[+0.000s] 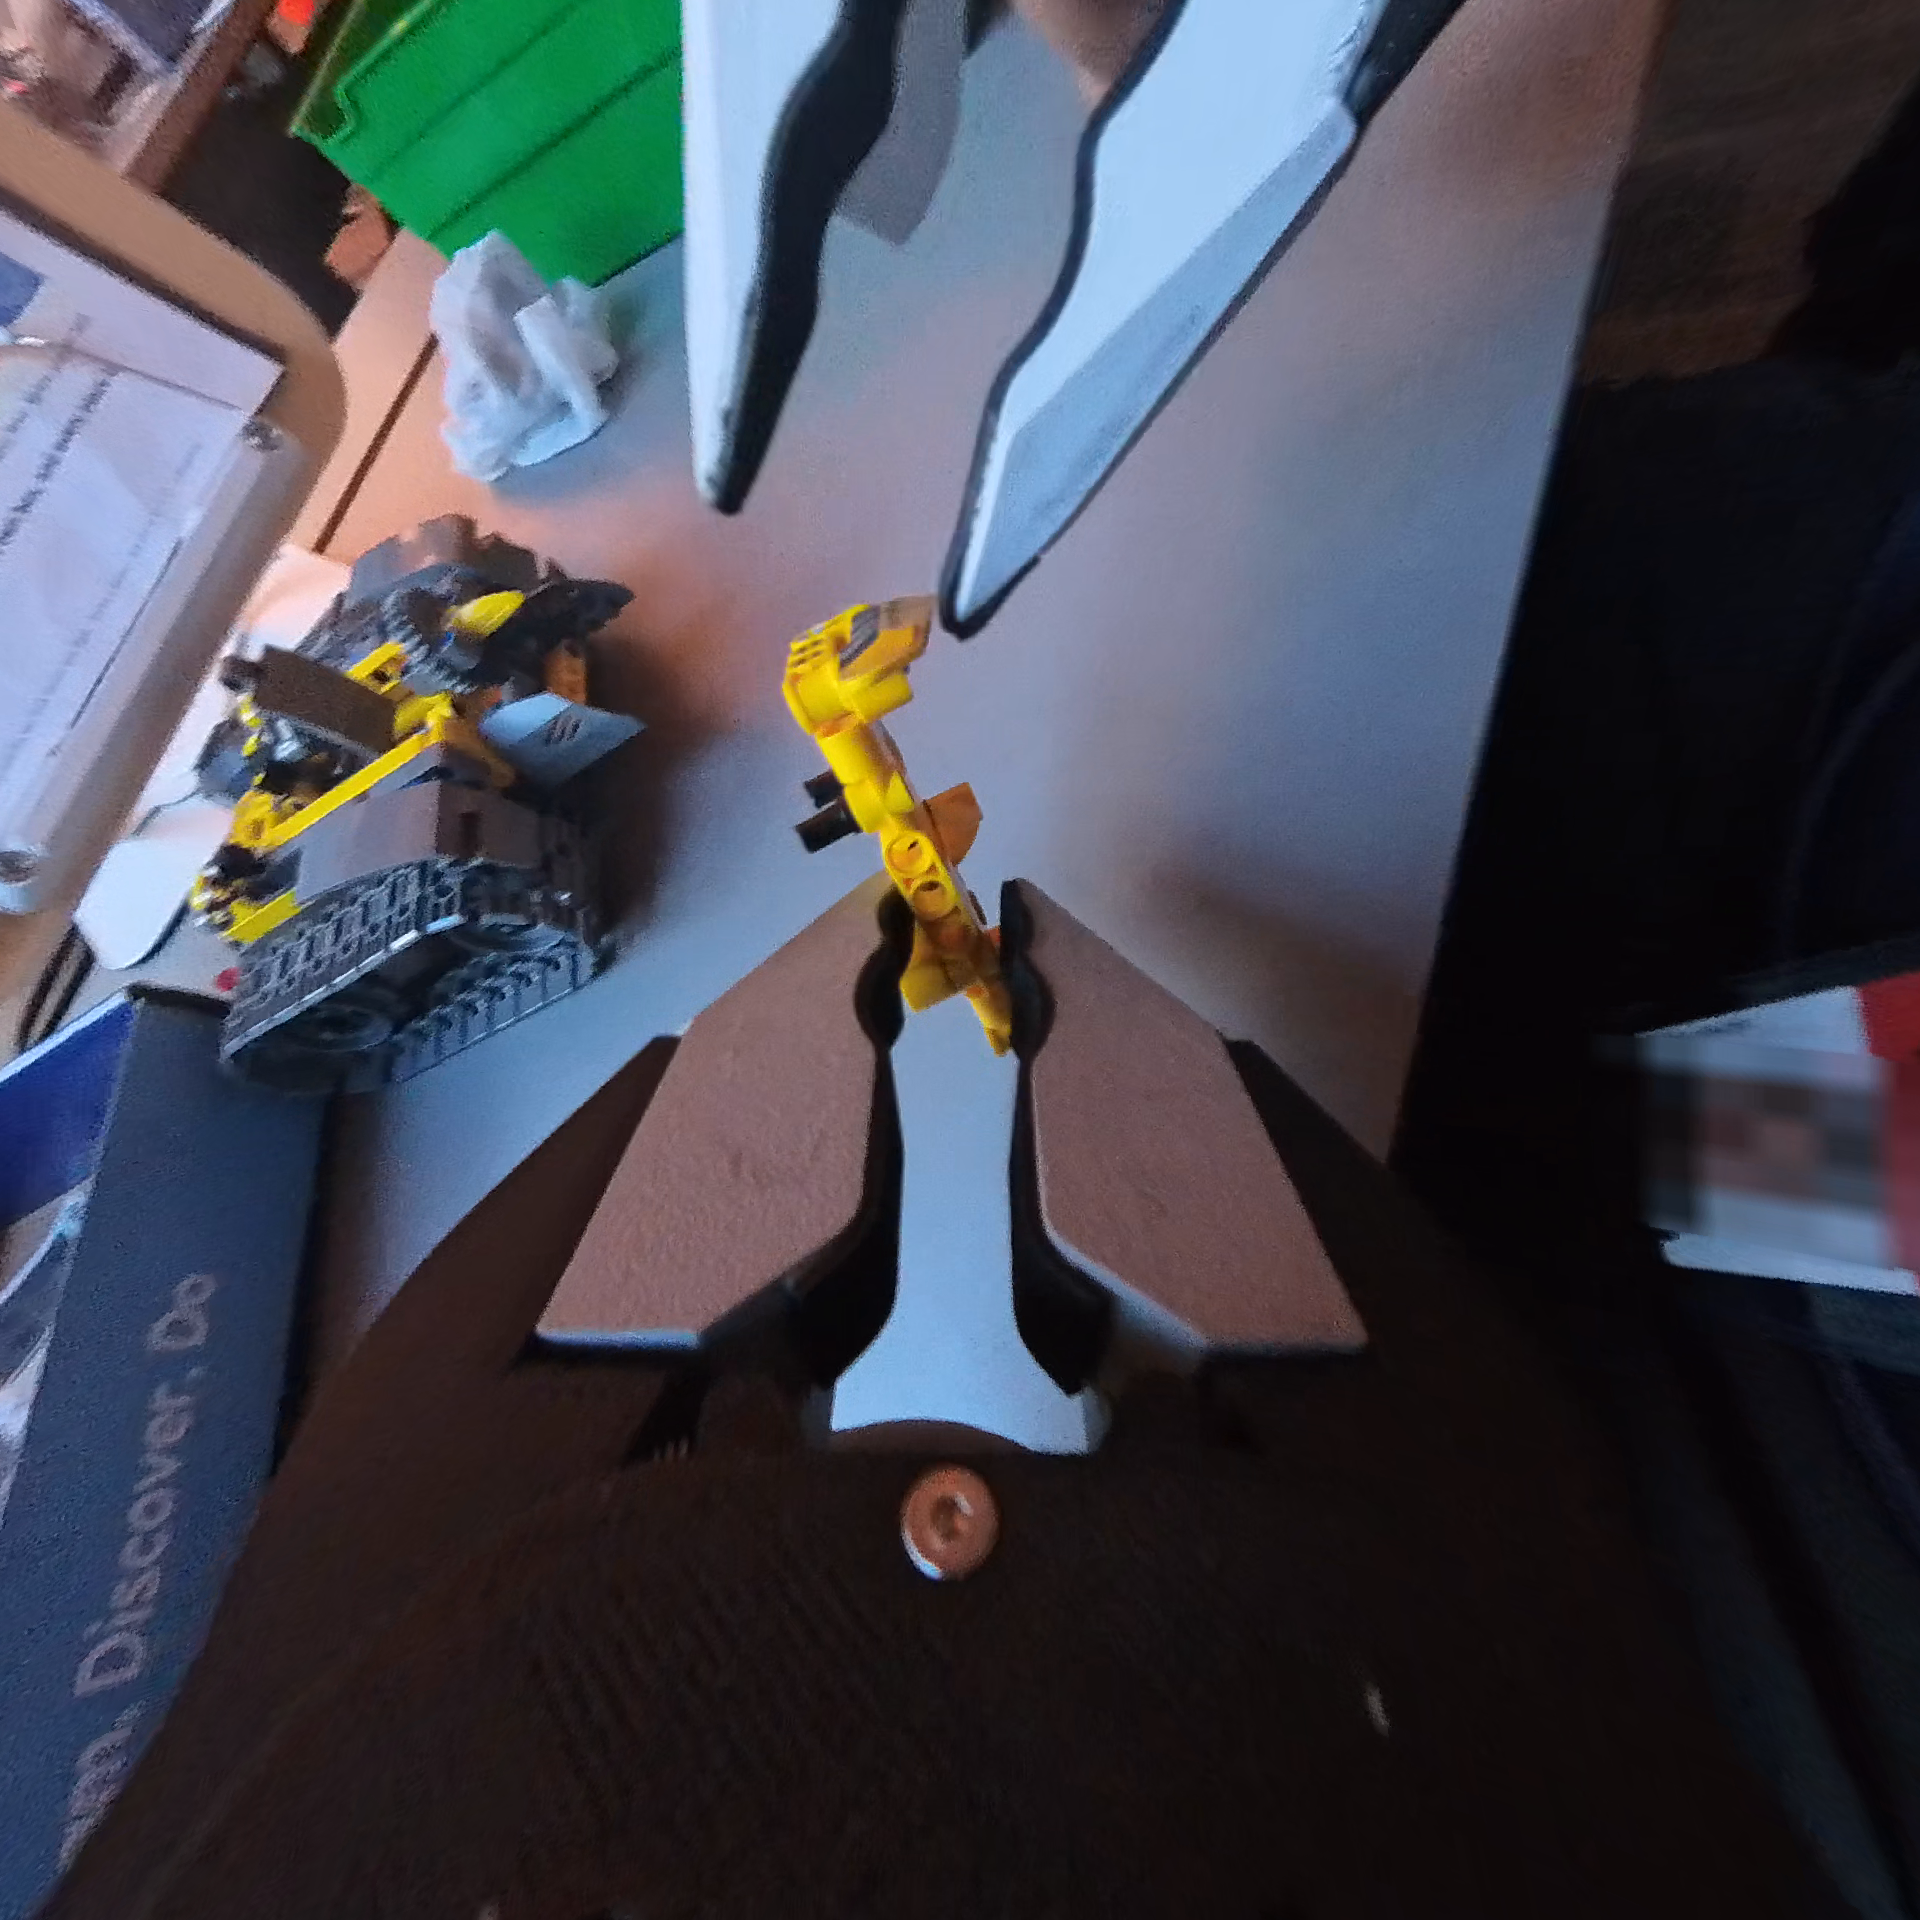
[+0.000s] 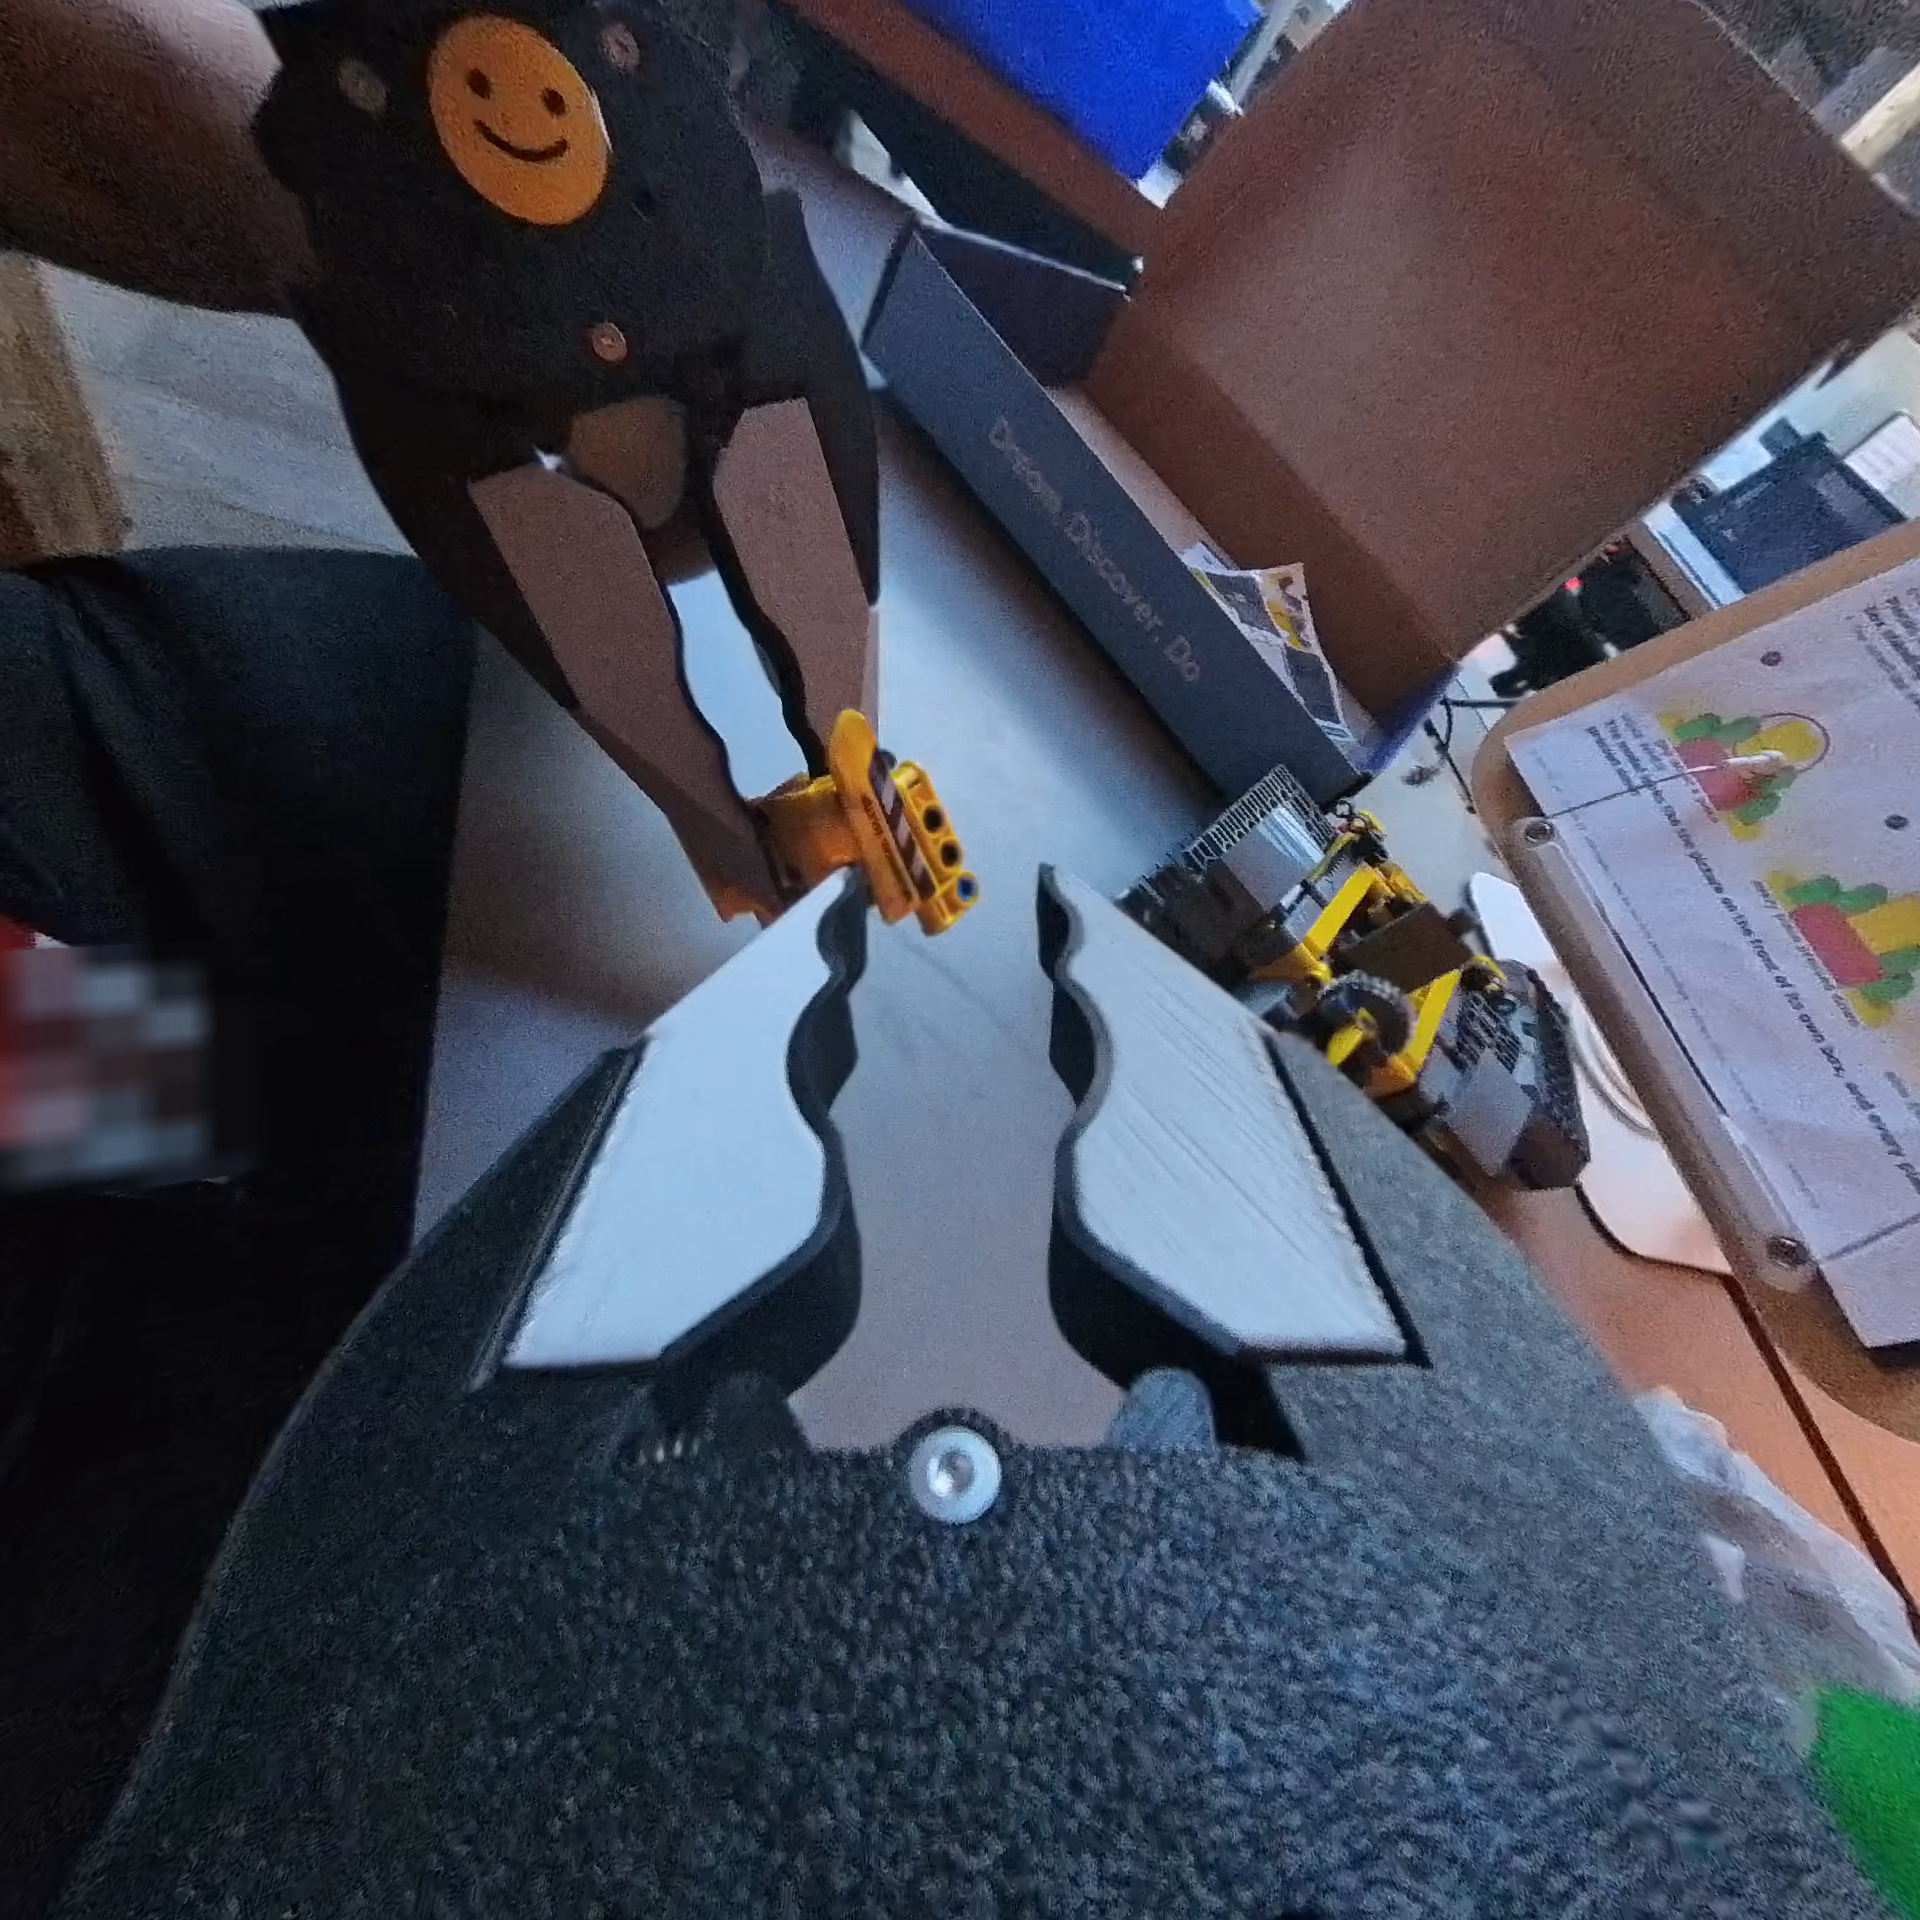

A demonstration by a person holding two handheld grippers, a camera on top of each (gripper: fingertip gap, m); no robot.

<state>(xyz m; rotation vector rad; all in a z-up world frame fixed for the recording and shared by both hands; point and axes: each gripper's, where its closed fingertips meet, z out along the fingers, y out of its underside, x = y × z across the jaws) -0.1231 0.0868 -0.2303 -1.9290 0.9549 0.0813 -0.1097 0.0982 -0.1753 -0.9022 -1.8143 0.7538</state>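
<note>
L gripper [image 1: 951, 961] pinches yellow brick assembly [image 1: 883, 769] aloft, presenting its far end to R gripper [image 2: 951, 914], jaws spread, one tip probably touching.

bare table [image 2: 935, 1091] between open right fingers, toy bulldozer [image 2: 1382, 987] crowding right, grey box [image 2: 1091, 540] beyond

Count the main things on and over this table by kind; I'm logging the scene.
Grippers: 2, left gripper and right gripper
Yellow brick pieces: 1, yellow brick arm, clamped by the left gripper
Brick vehicles: 1, tracked model
Crumpled tissues: 1
Total: 5
</note>
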